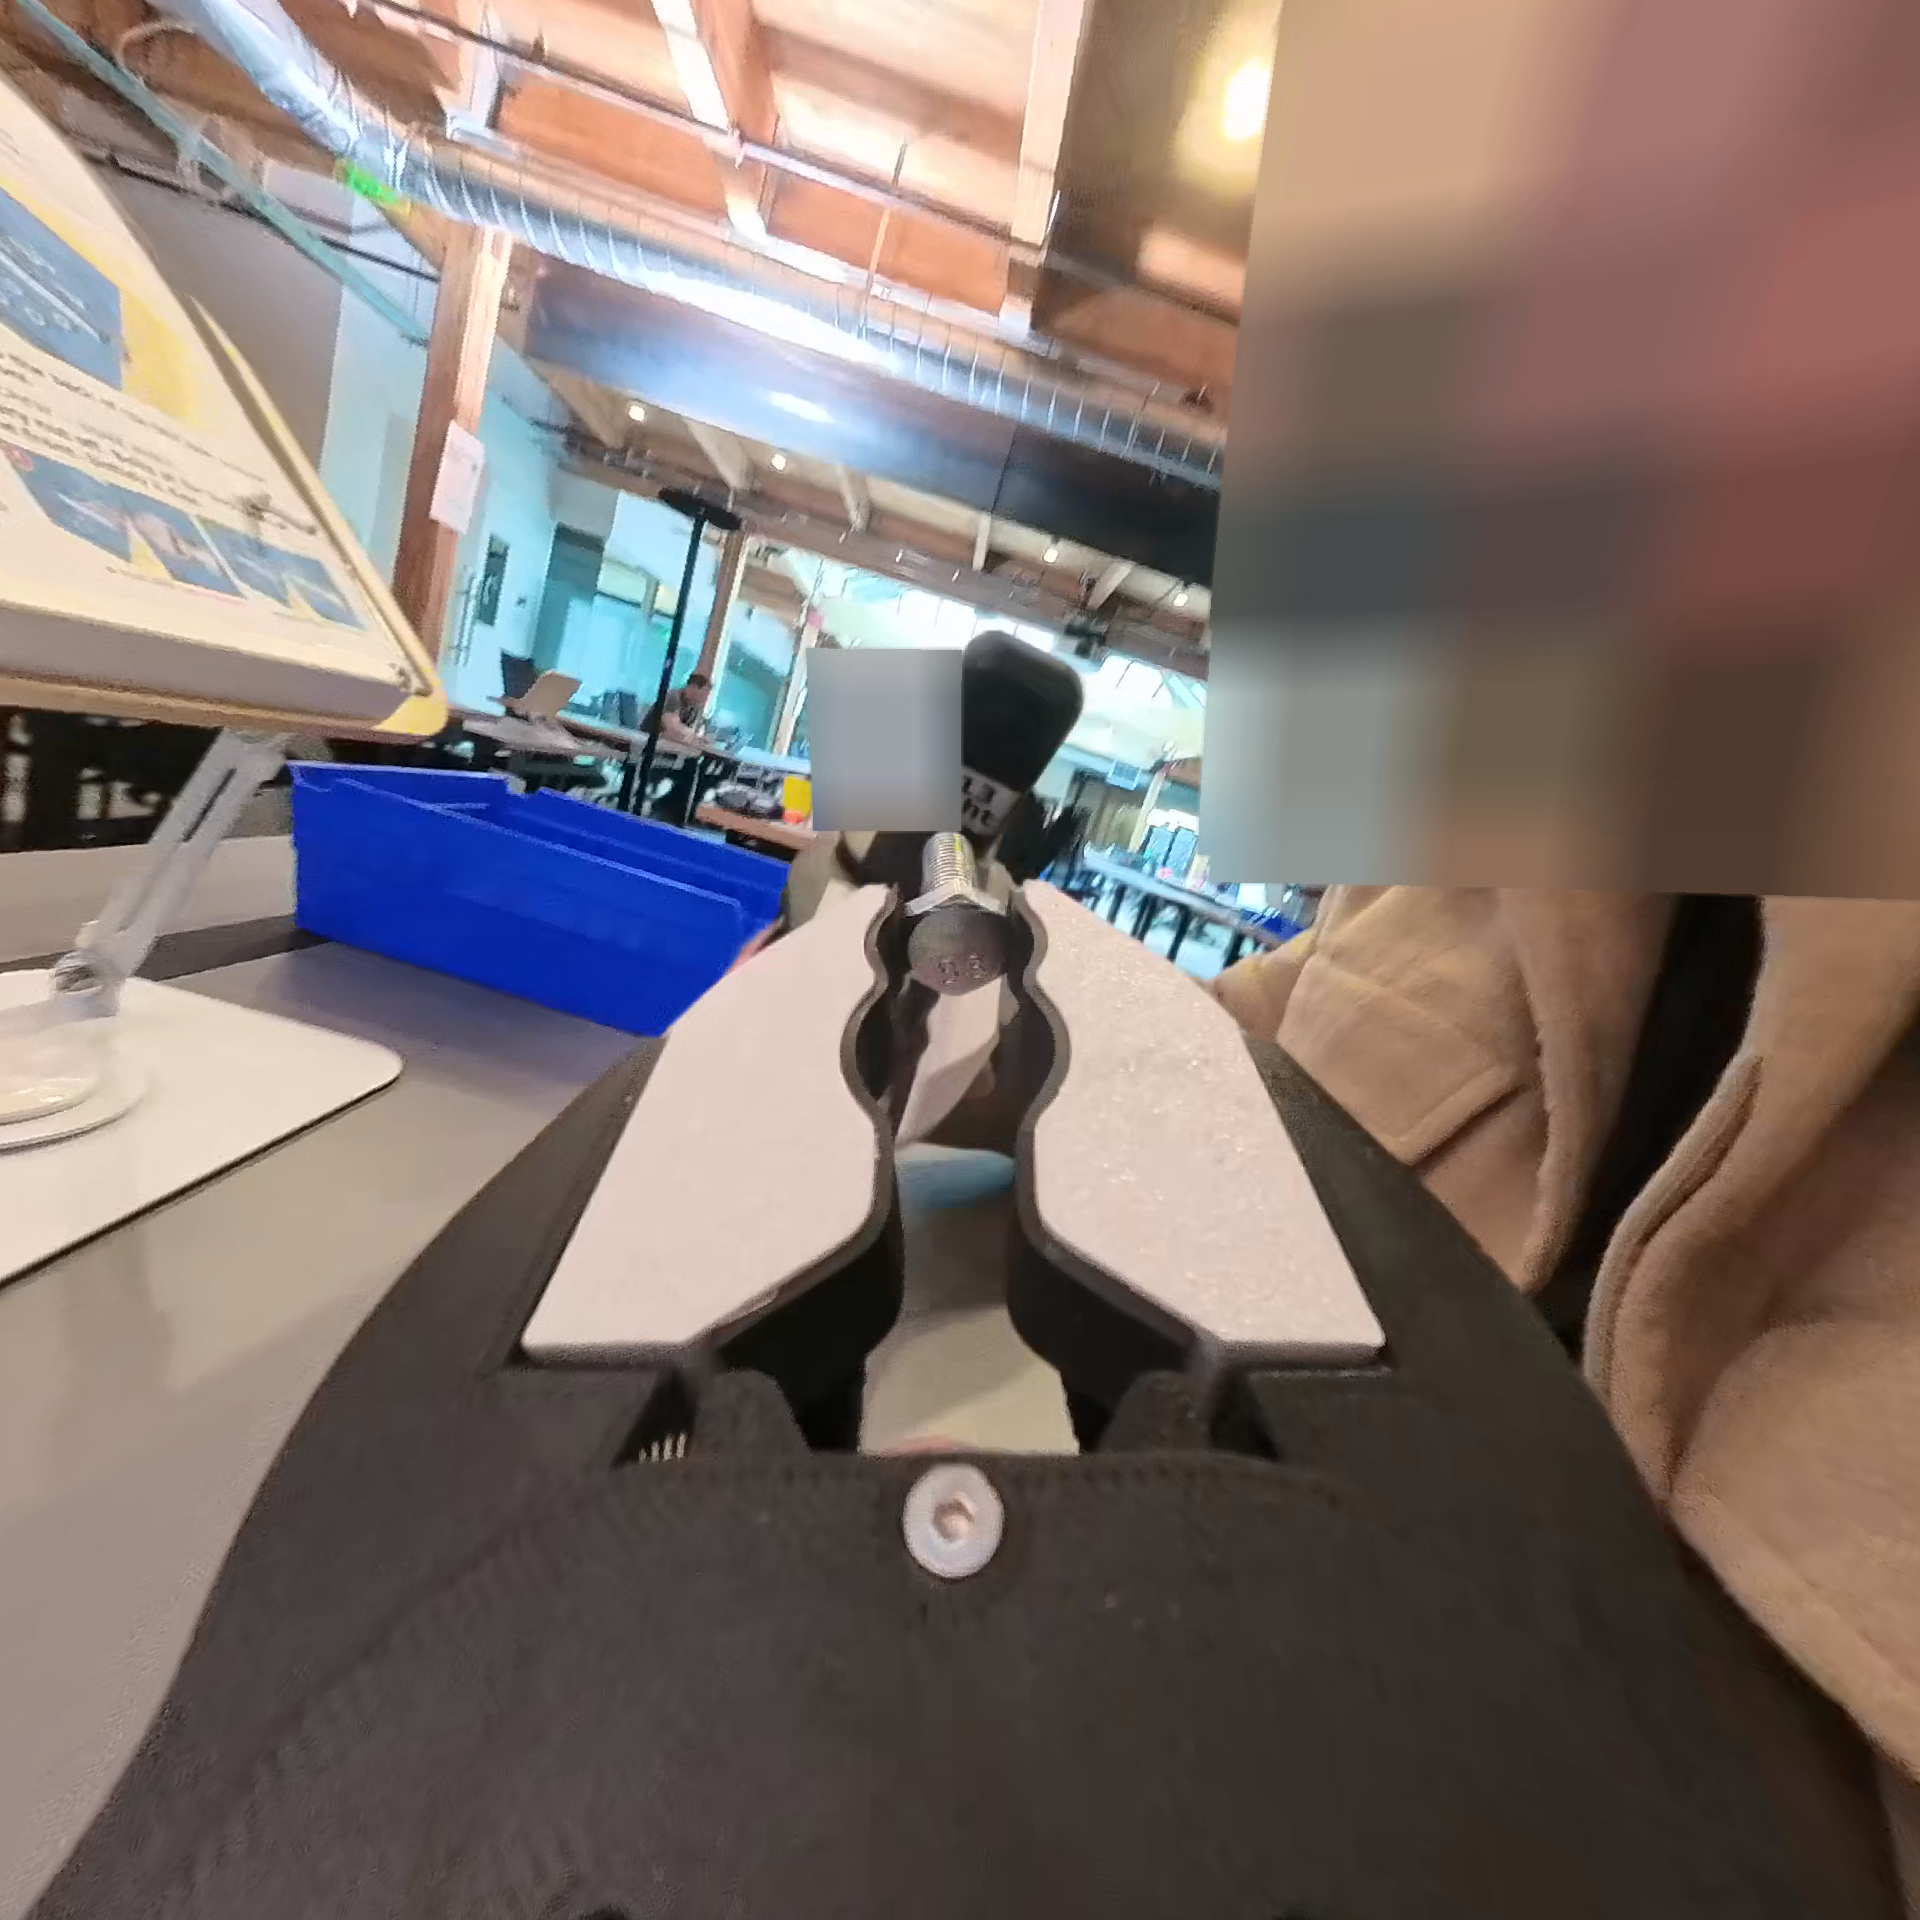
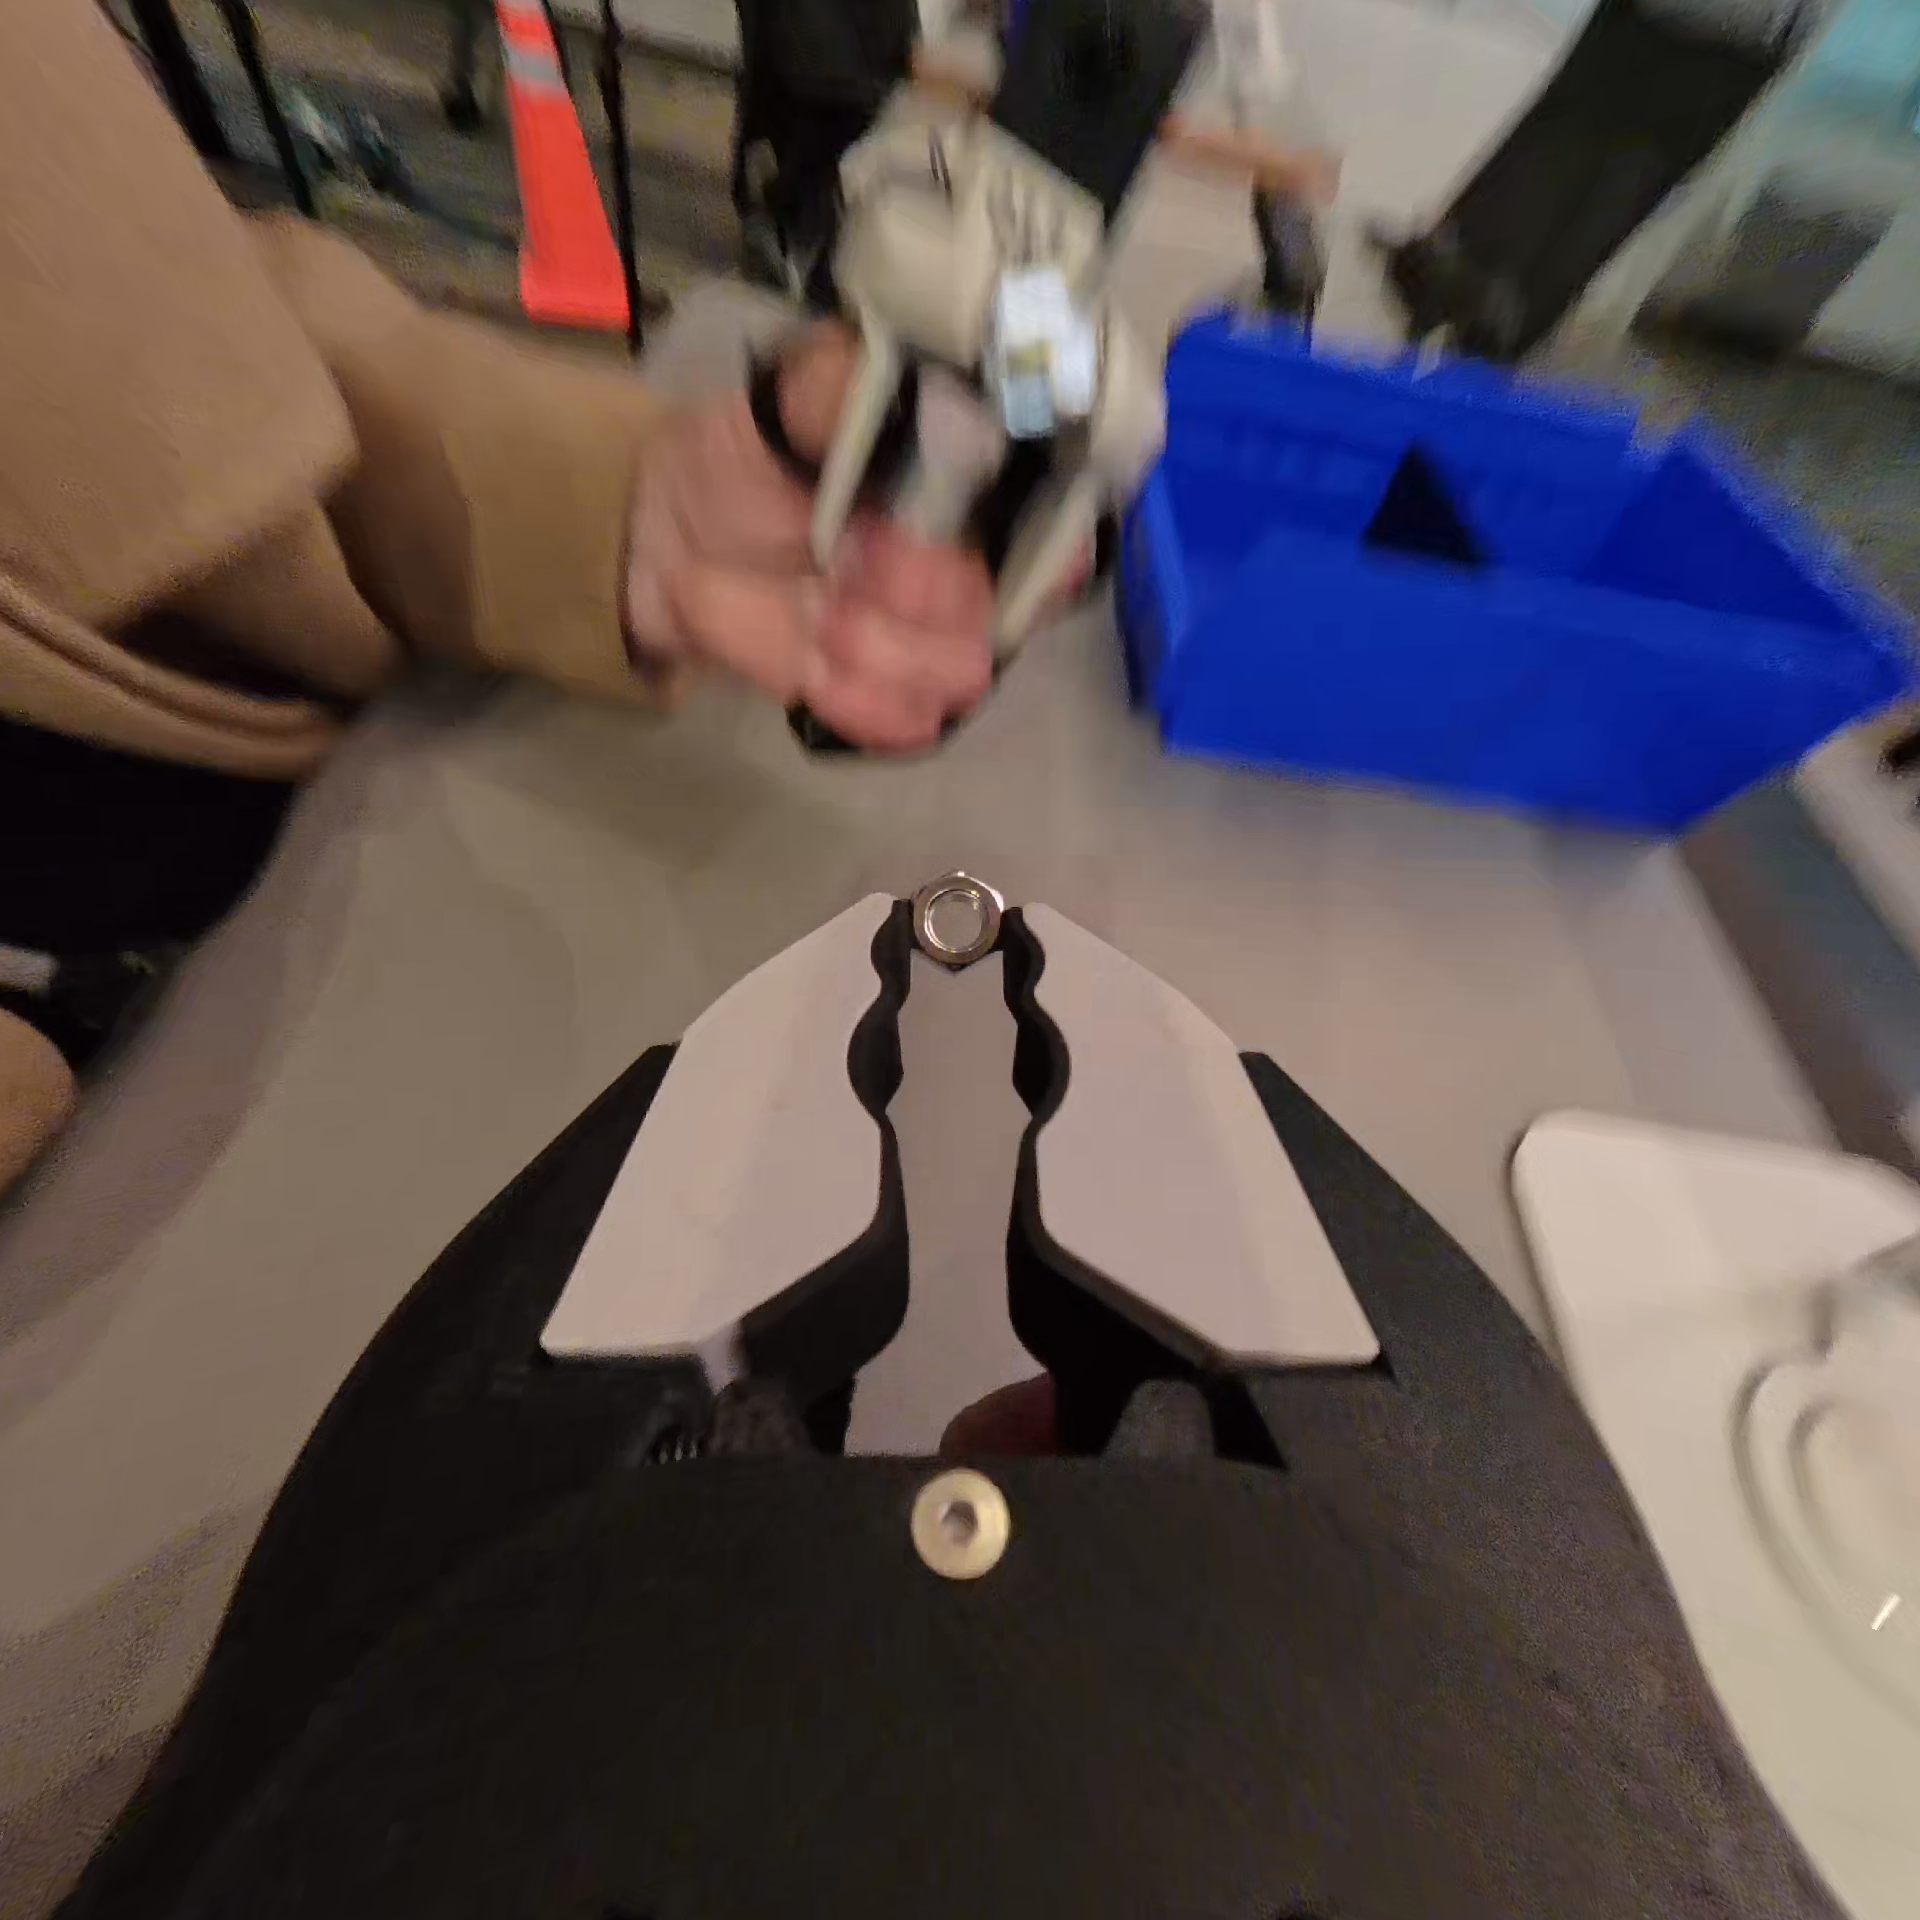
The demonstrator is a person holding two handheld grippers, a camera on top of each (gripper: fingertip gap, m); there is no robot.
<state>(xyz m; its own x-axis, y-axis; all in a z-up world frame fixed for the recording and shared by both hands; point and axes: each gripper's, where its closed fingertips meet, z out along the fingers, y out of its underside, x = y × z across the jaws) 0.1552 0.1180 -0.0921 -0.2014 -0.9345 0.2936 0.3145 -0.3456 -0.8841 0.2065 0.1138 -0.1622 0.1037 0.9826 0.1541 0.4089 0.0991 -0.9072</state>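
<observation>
The left gripper [image 1: 956, 925] is clamped on a steel hex bolt [image 1: 954, 940] at the very tips of its 2 fingers, the hexagonal head facing the camera and the threaded shank pointing away and upward. Just past the bolt, at 12 o'clock, sits a black rounded part of the other gripper, partly covered. At 10 o'clock a blue bin [image 1: 520, 883] rests on the grey table [image 1: 312, 1195]. At 9 o'clock stands a white stand base [image 1: 187, 1081] carrying a tilted printed sheet [image 1: 156, 436]. A tan sleeve [image 1: 1558, 1143] fills 3 o'clock.

The right gripper [image 2: 957, 928] pinches a small steel hex nut [image 2: 957, 923] between its fingertips, the bore facing the camera. At 12 o'clock, well apart and blurred, a hand [image 2: 821, 582] in the tan sleeve grips the left gripper's body. The blue bin [image 2: 1455, 603] sits at 1 o'clock on the table [image 2: 520, 987], the white base [image 2: 1662, 1299] at 4 o'clock, and an orange cone [image 2: 561, 187] at 11 o'clock.
</observation>
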